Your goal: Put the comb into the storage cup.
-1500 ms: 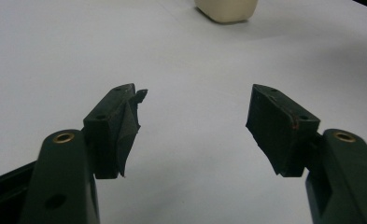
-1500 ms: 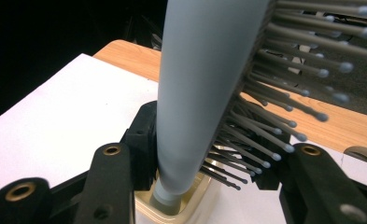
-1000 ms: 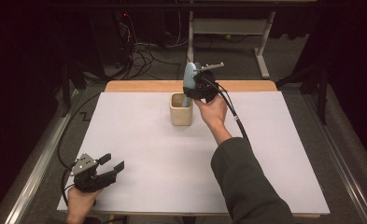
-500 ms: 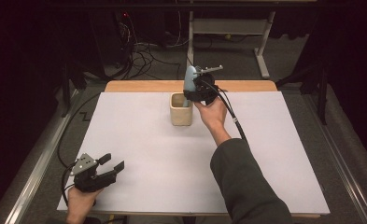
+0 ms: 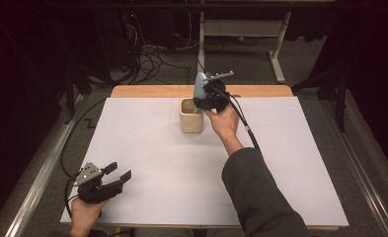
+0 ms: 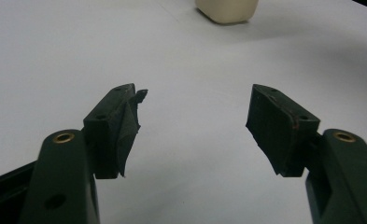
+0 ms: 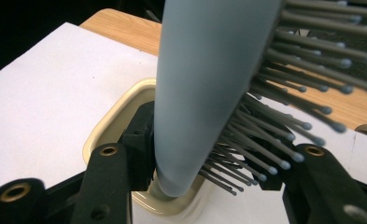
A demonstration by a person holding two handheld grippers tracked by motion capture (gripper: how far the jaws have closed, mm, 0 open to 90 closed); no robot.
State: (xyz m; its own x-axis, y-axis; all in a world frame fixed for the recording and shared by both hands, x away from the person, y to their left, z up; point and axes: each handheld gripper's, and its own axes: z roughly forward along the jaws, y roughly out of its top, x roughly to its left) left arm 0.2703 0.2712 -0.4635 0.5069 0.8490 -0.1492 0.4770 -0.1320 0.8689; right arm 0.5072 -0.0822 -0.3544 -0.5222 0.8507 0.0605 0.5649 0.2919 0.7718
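A blue-grey hairbrush [image 5: 200, 85] stands upright with its handle end down inside a cream cup [image 5: 191, 122] at the far middle of the table. My right gripper [image 5: 200, 101] is shut on the hairbrush [image 7: 200, 93] just above the cup's rim [image 7: 105, 127]. One pad lies on the smooth back and the other on the bristles. Its jaws have just been opening a little, with the brush still between them. My left gripper [image 5: 120, 171] rests near the front left corner, open, with nothing between its jaws [image 6: 195, 116]. In the left gripper view the cup [image 6: 225, 9] stands far ahead.
A white sheet [image 5: 152, 163] covers the table, with a strip of bare wood [image 5: 152, 91] along its far edge. The right gripper's cable [image 5: 247, 126] trails back beside the forearm. Beyond the table lie floor cables and a desk frame [image 5: 280, 59].
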